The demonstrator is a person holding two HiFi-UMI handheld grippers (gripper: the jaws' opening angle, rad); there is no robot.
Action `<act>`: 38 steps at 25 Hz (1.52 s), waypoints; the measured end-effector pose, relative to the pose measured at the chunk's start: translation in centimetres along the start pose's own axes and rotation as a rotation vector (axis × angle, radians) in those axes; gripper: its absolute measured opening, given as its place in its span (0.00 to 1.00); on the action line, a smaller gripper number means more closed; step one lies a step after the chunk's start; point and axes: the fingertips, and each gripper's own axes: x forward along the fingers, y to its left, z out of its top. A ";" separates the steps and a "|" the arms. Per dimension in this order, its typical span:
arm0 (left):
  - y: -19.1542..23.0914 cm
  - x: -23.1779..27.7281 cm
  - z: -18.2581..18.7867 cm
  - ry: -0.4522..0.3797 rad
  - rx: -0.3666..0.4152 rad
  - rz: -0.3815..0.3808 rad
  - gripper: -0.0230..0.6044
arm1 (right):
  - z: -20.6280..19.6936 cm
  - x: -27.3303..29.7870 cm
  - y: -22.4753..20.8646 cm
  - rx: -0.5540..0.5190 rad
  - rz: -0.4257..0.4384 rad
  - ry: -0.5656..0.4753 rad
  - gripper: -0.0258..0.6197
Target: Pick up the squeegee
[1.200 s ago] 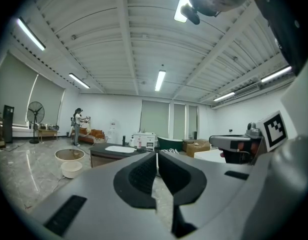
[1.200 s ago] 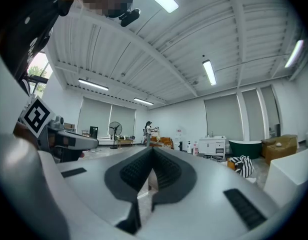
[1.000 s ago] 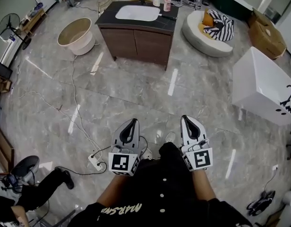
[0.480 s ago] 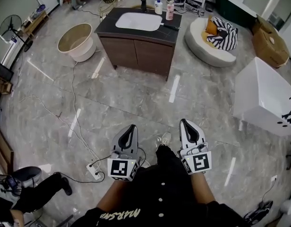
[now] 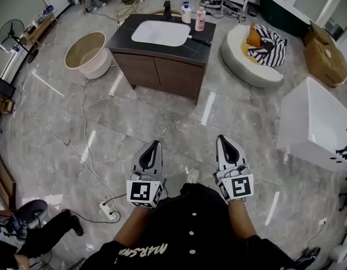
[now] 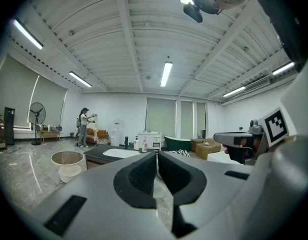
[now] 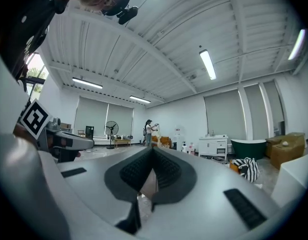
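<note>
A dark-handled squeegee (image 5: 200, 40) lies on the dark vanity top (image 5: 201, 48), just right of the white sink (image 5: 161, 33), far ahead across the floor. Two bottles (image 5: 199, 19) stand behind it. My left gripper (image 5: 155, 145) and right gripper (image 5: 223, 140) are held side by side low in the head view, pointing level toward the vanity, well short of it. Both are shut with nothing between the pads. In the left gripper view the gripper (image 6: 156, 154) points at the vanity (image 6: 110, 154). The right gripper (image 7: 153, 149) shows closed jaws too.
A round beige tub (image 5: 88, 53) stands left of the vanity. A white oval tub with a striped cloth (image 5: 249, 61) and a white rectangular tub (image 5: 317, 125) stand to the right. Cables and a power strip (image 5: 109, 206) lie on the floor at left. A person (image 5: 44, 235) sits at the bottom left.
Both grippers and the head camera have travelled forward over the floor toward the vanity, which sits lower and larger in view. Both jaws stayed shut.
</note>
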 end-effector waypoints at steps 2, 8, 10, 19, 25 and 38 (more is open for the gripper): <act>-0.3 2.1 0.3 0.002 0.010 0.004 0.07 | 0.0 1.0 -2.2 0.000 -0.010 -0.001 0.03; -1.6 6.9 1.6 -0.022 0.016 0.018 0.07 | 0.5 2.5 -7.3 -0.005 -0.022 -0.022 0.03; -1.9 7.9 1.9 -0.022 0.017 0.023 0.07 | 0.3 2.8 -8.6 0.000 -0.033 -0.019 0.03; -1.6 11.4 1.3 0.001 0.018 0.041 0.07 | -1.0 4.9 -11.5 0.010 -0.030 -0.004 0.03; -1.4 15.1 1.8 -0.012 0.014 0.024 0.07 | -1.1 7.4 -14.1 0.004 -0.044 -0.006 0.03; 3.6 26.2 3.2 -0.012 -0.010 0.003 0.07 | -1.5 18.2 -18.3 -0.013 -0.047 0.008 0.03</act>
